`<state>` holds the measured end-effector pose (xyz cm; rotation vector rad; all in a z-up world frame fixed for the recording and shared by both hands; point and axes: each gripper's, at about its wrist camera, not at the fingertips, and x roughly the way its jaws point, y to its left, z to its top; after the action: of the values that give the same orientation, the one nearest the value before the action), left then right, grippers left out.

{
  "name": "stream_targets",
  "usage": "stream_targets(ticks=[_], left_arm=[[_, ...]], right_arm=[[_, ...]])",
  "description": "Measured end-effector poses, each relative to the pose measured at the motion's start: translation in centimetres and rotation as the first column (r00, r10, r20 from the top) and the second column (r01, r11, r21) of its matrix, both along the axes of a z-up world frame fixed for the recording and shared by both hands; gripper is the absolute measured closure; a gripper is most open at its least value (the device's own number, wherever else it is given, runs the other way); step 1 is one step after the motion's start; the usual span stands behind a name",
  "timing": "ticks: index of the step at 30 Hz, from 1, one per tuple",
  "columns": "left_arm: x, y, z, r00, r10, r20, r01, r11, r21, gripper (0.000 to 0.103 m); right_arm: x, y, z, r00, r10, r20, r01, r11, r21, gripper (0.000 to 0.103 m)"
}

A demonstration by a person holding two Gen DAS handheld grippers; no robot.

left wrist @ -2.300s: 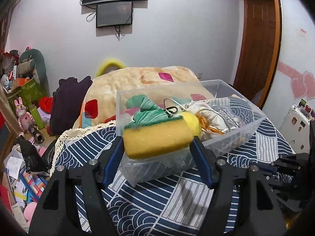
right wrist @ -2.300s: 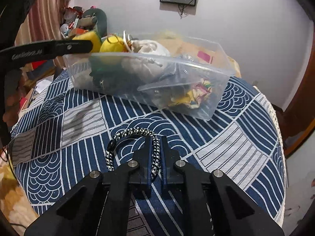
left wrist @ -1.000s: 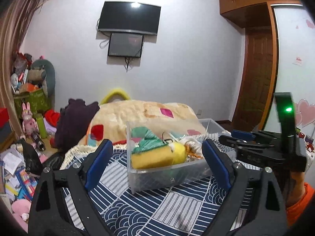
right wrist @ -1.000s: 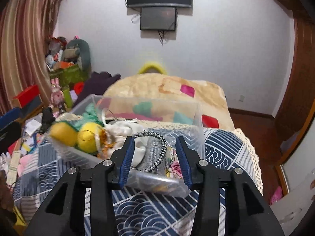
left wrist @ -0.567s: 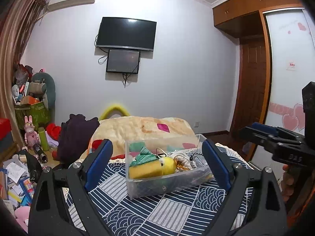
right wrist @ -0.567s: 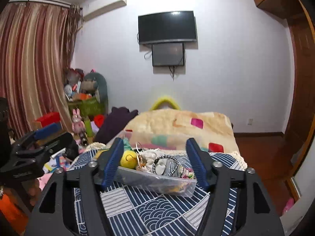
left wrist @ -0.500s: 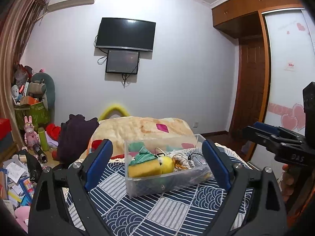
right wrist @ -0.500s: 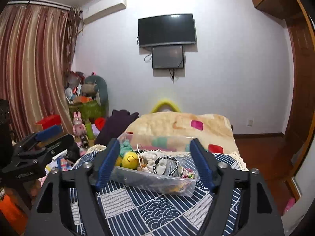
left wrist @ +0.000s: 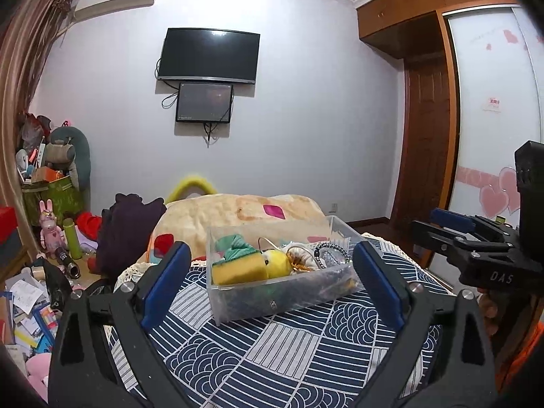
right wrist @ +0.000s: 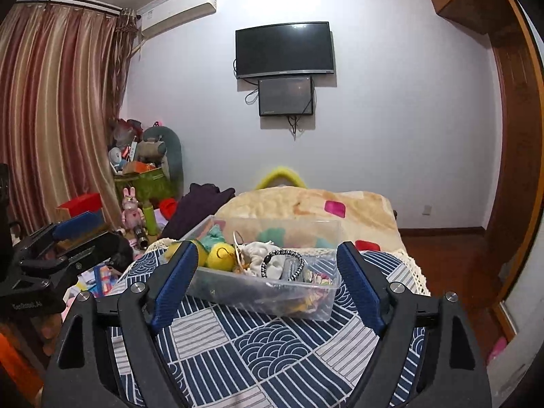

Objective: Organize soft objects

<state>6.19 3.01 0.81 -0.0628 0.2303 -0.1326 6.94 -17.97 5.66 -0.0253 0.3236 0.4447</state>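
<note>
A clear plastic bin [left wrist: 272, 301] stands on the blue patterned tablecloth [left wrist: 282, 346]. In it lie a yellow sponge [left wrist: 238, 270], a green cloth [left wrist: 234, 248], a yellow plush [left wrist: 277, 265], a white pouch and a black-and-white braided band [right wrist: 282, 265]. My left gripper [left wrist: 268, 282] is open and empty, held back from the bin's near side. My right gripper [right wrist: 268, 282] is open and empty, also held back from the bin [right wrist: 272, 297]. Each gripper shows at the edge of the other's view.
A bed with a beige blanket [left wrist: 238, 210] lies behind the table. Piles of toys and boxes [left wrist: 44, 204] stand at the left. A TV [left wrist: 209, 56] hangs on the far wall. A wooden door [left wrist: 425, 156] is at the right.
Both grippers let go of the sponge and the braided band over the bin, opened wide, and pulled back and up. In the last half second little has moved.
</note>
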Motion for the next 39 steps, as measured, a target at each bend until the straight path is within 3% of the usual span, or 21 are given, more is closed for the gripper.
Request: stream_targets(ticks=[39], left_arm=[[-0.09, -0.28, -0.07, 1.000, -0.009, -0.010, 0.009, 1.000, 0.001, 0.003]], right_arm=[[-0.27, -0.21, 0.05, 1.000, 0.012, 0.000, -0.012, 1.000, 0.019, 0.019]])
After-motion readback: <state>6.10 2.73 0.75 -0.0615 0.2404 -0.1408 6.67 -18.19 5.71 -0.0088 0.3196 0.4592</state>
